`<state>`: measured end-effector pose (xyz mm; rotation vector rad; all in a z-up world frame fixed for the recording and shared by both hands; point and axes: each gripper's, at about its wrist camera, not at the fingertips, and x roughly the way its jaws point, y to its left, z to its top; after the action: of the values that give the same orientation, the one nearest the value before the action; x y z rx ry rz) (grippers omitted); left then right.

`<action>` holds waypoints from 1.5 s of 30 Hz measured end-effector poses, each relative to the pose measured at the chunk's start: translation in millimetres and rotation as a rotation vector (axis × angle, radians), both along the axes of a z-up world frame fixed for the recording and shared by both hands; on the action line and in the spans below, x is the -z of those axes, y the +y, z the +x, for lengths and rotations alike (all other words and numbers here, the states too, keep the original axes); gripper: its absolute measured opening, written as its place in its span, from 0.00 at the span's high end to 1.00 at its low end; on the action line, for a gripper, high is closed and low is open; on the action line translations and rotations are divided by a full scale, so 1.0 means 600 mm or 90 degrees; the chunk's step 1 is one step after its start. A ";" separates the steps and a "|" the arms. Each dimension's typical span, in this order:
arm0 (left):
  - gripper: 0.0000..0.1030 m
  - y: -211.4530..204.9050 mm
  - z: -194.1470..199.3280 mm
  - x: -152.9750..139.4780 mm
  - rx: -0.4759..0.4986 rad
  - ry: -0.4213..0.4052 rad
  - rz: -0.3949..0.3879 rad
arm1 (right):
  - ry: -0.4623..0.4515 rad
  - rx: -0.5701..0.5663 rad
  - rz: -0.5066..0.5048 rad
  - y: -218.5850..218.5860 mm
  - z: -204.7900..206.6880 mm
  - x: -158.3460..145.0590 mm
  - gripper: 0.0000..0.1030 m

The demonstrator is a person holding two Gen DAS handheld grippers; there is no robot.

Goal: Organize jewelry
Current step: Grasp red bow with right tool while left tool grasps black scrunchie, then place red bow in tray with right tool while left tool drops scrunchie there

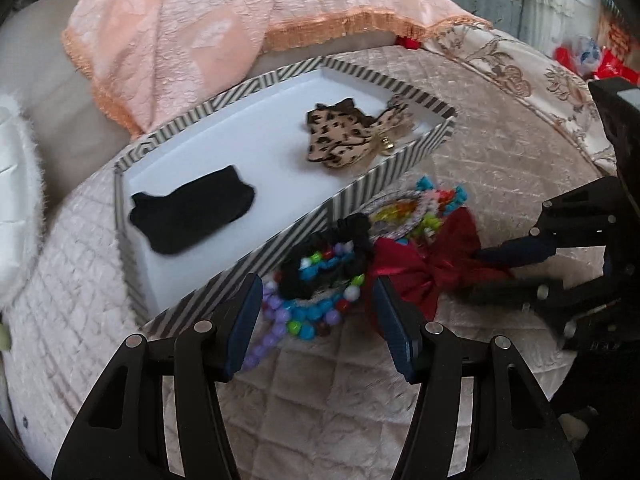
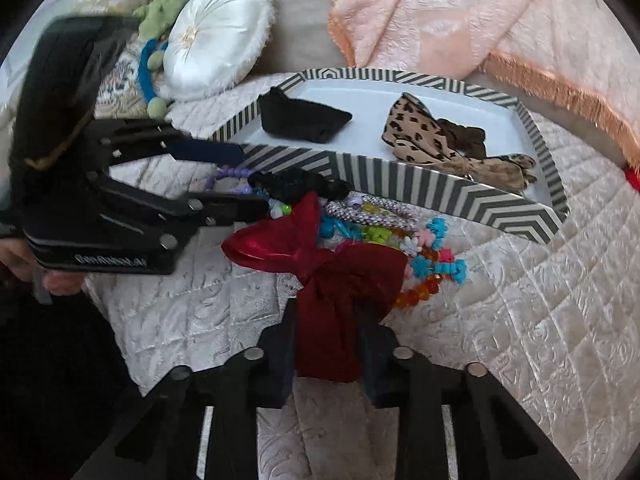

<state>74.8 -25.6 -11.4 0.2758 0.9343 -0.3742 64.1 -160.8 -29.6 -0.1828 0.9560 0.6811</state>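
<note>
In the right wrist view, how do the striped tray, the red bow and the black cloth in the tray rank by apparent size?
1. striped tray
2. red bow, though it lies nearer the camera
3. black cloth

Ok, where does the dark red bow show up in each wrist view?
Left wrist view: the dark red bow lies right of centre on the quilt, just past the right finger of the left gripper, beside the bead pile.
Right wrist view: the bow sits low in the centre, between the jaws of the right gripper.
Shared landmark: the striped box, directly behind the bow in both views.
</note>
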 end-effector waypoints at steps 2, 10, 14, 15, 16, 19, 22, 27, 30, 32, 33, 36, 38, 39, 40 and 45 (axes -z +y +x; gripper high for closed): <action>0.58 -0.005 0.004 0.005 0.009 0.013 -0.006 | 0.004 0.004 0.005 -0.010 0.000 -0.008 0.88; 0.96 -0.003 0.004 0.005 0.003 0.043 -0.025 | -0.026 0.046 0.022 -0.056 -0.007 -0.052 0.90; 0.96 0.026 -0.003 -0.032 -0.012 0.036 -0.110 | -0.046 0.111 0.063 -0.100 0.006 -0.078 0.90; 0.96 0.033 -0.003 -0.040 -0.014 0.034 -0.127 | -0.050 0.128 0.068 -0.110 0.009 -0.081 0.90; 0.96 0.043 -0.005 -0.052 -0.016 0.030 -0.156 | -0.052 0.141 0.071 -0.116 0.011 -0.084 0.90; 0.96 0.067 -0.009 -0.084 -0.026 0.007 -0.221 | -0.059 0.178 0.078 -0.129 0.019 -0.088 0.90; 0.96 0.076 -0.009 -0.098 -0.046 -0.012 -0.234 | -0.061 0.197 0.075 -0.136 0.021 -0.089 0.90; 0.96 0.084 -0.006 -0.106 -0.081 -0.033 -0.231 | -0.054 0.194 0.069 -0.132 0.020 -0.086 0.90; 0.96 0.100 -0.007 -0.118 -0.116 -0.066 -0.231 | -0.055 0.180 0.064 -0.122 0.017 -0.086 0.90; 0.96 0.109 -0.004 -0.119 -0.150 -0.085 -0.218 | -0.062 0.174 0.063 -0.116 0.016 -0.088 0.90; 0.96 0.113 -0.002 -0.117 -0.162 -0.090 -0.212 | -0.064 0.171 0.062 -0.112 0.016 -0.089 0.90; 0.96 0.127 -0.001 -0.114 -0.197 -0.099 -0.201 | -0.069 0.167 0.057 -0.102 0.016 -0.089 0.90; 0.96 0.131 -0.001 -0.112 -0.229 -0.116 -0.164 | -0.069 0.166 0.054 -0.098 0.017 -0.089 0.90; 0.96 0.132 0.000 -0.111 -0.240 -0.119 -0.150 | -0.070 0.167 0.053 -0.095 0.017 -0.089 0.90; 0.96 0.135 0.000 -0.109 -0.253 -0.121 -0.141 | -0.070 0.169 0.054 -0.094 0.018 -0.089 0.90; 0.96 0.147 0.000 -0.103 -0.299 -0.136 -0.095 | -0.077 0.175 0.057 -0.093 0.021 -0.092 0.90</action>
<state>74.9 62.8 50.5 -0.0446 0.7280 0.0196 76.6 -216.5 25.4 -0.0111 0.8140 0.4526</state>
